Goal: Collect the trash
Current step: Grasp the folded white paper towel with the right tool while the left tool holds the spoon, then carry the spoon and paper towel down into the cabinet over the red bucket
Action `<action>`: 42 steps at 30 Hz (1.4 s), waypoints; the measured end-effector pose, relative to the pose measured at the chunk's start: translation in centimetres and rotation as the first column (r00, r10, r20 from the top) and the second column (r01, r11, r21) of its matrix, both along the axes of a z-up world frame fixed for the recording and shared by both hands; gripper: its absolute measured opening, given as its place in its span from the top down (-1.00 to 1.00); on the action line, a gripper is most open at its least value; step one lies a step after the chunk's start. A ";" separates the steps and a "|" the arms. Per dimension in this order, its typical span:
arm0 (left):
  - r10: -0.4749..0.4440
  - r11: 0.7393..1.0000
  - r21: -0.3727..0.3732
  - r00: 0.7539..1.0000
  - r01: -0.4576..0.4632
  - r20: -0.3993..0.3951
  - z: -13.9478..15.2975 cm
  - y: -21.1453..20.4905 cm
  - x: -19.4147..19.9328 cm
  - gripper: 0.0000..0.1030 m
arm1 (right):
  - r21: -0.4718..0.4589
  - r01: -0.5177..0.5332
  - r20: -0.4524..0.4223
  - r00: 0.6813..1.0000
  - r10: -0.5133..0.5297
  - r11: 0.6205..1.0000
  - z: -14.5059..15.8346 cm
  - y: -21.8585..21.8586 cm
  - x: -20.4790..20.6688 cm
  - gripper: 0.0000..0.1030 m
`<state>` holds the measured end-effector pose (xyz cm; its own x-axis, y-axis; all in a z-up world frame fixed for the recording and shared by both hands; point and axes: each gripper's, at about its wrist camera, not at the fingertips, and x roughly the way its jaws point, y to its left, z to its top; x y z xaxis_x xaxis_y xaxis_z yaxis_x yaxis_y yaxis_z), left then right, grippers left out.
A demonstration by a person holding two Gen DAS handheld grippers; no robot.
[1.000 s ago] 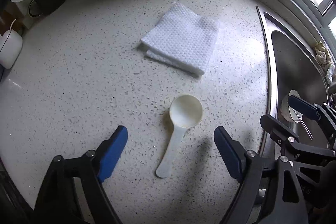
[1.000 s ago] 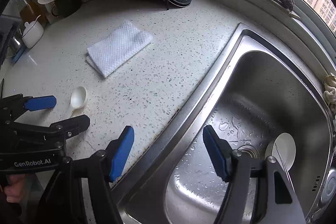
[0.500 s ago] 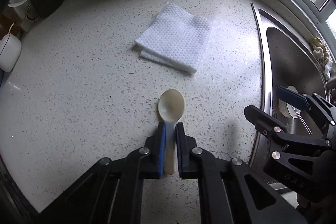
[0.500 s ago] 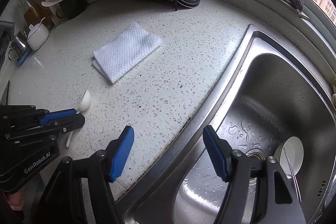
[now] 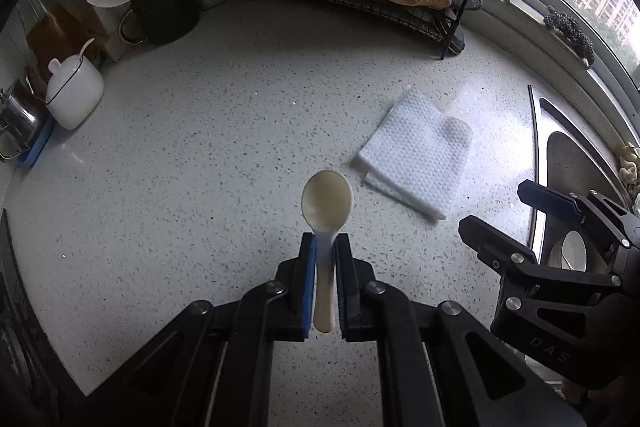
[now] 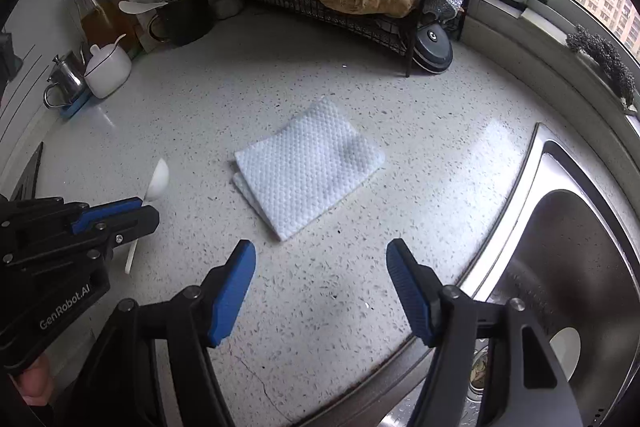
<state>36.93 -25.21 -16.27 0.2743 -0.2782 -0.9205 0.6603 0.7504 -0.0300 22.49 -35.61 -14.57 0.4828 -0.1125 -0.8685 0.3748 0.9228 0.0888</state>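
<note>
A cream plastic spoon (image 5: 327, 203) is pinched by its handle in the left tongs (image 5: 325, 247), bowl pointing forward. A folded white paper towel (image 6: 308, 167) lies flat ahead of the right tongs (image 6: 320, 267).

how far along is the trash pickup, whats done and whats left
Nothing looks binned yet; no bin is in view. In hand: the left gripper is shut on the plastic spoon by its handle, clear of the counter. Left: the folded paper towel lies on the counter, with the right gripper open and empty near it.
</note>
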 end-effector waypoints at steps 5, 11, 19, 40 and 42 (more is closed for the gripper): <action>0.044 0.999 -0.009 0.999 -0.044 0.001 -0.5 0.5 2.4 0.84 | 0.007 -0.058 0.005 0.998 0.058 0.998 -0.6 -0.4 2.5 -0.27; 0.073 0.997 -0.004 0.997 -0.073 -0.001 -2.0 0.0 4.3 0.84 | 0.039 -0.096 -0.025 0.995 0.097 0.995 -2.5 -0.6 5.3 -0.27; 0.096 0.995 0.004 0.995 -0.096 -0.011 -3.3 0.2 5.2 0.84 | 0.010 -0.132 -0.036 0.991 0.132 0.991 -3.1 -0.1 7.0 -0.27; 0.141 0.988 -0.066 0.990 -0.140 0.008 -0.1 6.0 0.0 0.84 | 0.022 -0.173 -0.041 0.984 0.174 0.985 -0.2 5.8 1.7 0.88; 0.146 0.986 -0.080 0.989 -0.145 0.008 0.6 7.4 -1.0 0.84 | 0.025 -0.178 -0.030 0.984 0.178 0.984 0.6 6.8 0.8 0.88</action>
